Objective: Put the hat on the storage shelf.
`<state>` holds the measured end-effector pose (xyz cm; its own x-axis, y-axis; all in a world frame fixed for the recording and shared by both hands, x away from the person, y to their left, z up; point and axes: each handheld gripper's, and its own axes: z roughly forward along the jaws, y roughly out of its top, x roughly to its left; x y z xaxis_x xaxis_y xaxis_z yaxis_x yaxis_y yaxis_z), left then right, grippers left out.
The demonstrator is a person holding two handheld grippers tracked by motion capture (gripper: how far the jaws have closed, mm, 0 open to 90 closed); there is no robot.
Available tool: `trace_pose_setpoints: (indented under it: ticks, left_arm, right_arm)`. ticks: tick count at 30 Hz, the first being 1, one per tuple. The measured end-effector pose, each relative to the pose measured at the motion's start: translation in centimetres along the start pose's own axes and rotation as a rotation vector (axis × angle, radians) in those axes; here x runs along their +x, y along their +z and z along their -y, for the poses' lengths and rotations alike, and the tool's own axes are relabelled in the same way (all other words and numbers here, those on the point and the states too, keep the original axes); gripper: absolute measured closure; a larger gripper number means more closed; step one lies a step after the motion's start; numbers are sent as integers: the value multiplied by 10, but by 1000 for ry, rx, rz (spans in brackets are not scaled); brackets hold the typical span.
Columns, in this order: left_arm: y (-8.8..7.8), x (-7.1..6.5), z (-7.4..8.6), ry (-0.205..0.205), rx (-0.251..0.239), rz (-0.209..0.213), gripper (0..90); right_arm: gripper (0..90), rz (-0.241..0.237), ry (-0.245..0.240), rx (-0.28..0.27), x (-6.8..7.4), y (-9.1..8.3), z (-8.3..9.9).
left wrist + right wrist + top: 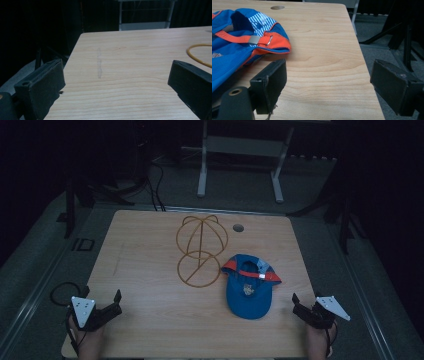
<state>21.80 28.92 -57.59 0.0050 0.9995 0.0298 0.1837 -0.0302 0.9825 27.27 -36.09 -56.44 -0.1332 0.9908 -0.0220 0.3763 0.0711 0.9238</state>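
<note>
A blue cap with an orange strap lies upside down on the right half of the wooden table. Left of it stands a yellow wire hat stand, a dome on a ring base. My left gripper rests at the table's front left corner, open, nothing between its jaws. In the left gripper view the stand's ring curves in at the right. My right gripper is open at the front right edge. In the right gripper view the cap lies just ahead of the left jaw, its metal buckle on the orange strap.
A round cable hole sits near the table's far edge. A white metal frame stands on the floor beyond the table. Black stand legs are at the right, and cables run along the floor at the back left.
</note>
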Motion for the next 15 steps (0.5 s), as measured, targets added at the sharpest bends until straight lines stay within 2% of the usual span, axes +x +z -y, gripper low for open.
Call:
trace_pose_setpoints:
  ticks: [5,8,12,15]
  left_arm:
    - [0,-1,0,6,8,1,11]
    - [0,-2,0,3,14,1,11]
    - [0,-1,0,-15,15,5,11]
    - [-1,0,-1,-22,13,12,11]
  right_arm:
    - [137,-7,2,-10,-2,0,0]
    - [140,18,-4,-8,-1,1,0]
    - [141,23,-10,-7,0,1,-1]
    - [141,4,1,-4,-1,0,-5]
